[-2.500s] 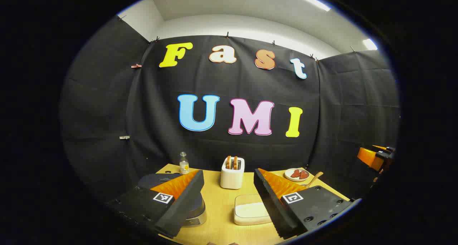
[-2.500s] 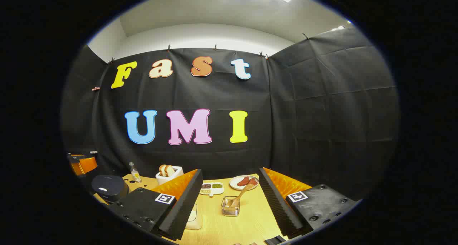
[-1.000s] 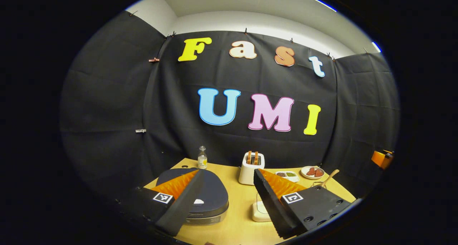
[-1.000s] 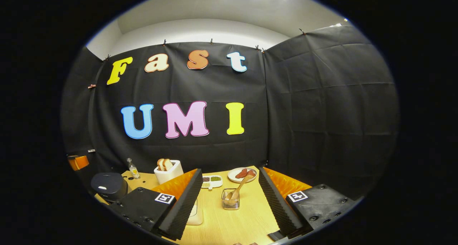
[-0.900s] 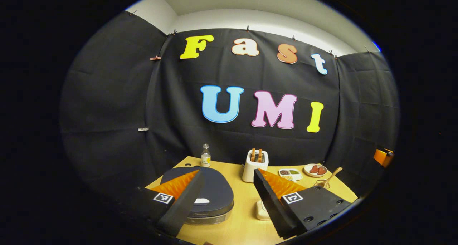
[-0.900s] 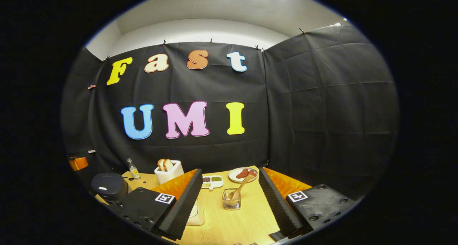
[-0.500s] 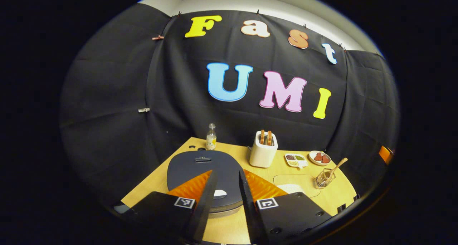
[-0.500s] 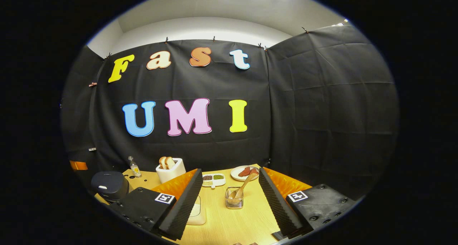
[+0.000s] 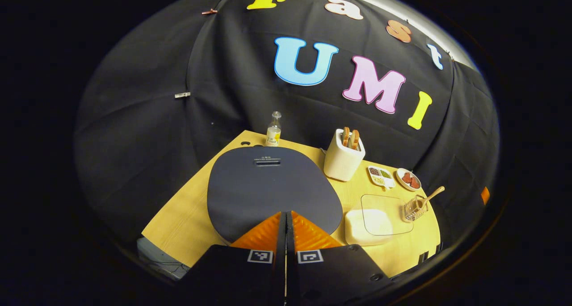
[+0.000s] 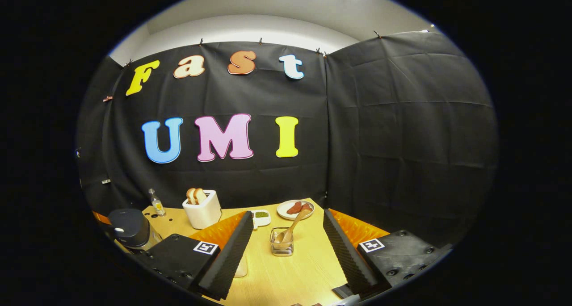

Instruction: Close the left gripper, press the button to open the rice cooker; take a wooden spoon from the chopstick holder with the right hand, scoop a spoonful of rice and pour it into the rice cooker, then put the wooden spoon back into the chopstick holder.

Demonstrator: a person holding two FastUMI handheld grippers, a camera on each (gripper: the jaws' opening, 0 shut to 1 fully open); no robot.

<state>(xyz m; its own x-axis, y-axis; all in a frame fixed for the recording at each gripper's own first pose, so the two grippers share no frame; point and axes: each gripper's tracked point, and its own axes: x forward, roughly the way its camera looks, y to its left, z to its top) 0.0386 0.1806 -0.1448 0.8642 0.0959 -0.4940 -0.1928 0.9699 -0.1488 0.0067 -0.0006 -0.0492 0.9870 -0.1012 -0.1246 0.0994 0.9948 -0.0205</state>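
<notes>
The rice cooker lid [image 9: 272,185] is smooth, matt dark plastic. The table [image 9: 187,216] shows pale wood grain. The chopstick holder [image 10: 281,242] looks like glossy wire metal and holds a wooden spoon [image 10: 292,227]. The toaster [image 9: 342,161] is smooth, white plastic.

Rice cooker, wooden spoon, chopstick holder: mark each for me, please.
rice cooker [image 9: 268,187], left gripper view, middle of its closed dark lid.
wooden spoon [image 10: 295,221], right gripper view, on its handle.
chopstick holder [image 10: 281,248], right gripper view, its front wall.
</notes>
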